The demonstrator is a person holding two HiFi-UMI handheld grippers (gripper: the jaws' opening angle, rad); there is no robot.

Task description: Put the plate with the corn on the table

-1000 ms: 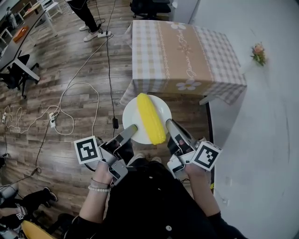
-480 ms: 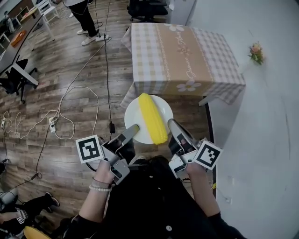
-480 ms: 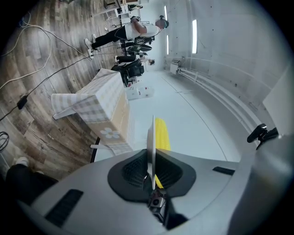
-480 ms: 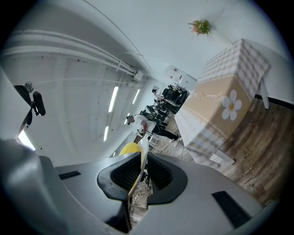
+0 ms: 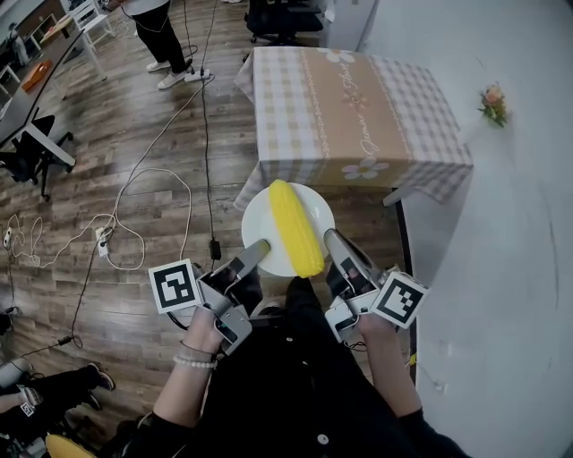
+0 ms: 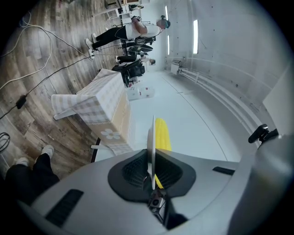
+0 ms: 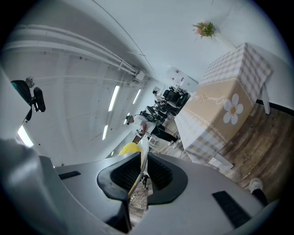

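Note:
A white plate carrying a yellow corn cob hangs in the air above the wooden floor, just short of the table with the beige checked cloth. My left gripper is shut on the plate's near left rim, and my right gripper is shut on its near right rim. In the left gripper view the plate's edge runs between the jaws with the corn behind it. The right gripper view shows the rim pinched the same way.
Cables trail over the floor at left. A person stands at the far left near a desk and chairs. A white wall with a small flower decoration runs along the right.
Both grippers and the plate with the corn have drifted slightly forward and right, nearer the table's front edge. The grip is unchanged.

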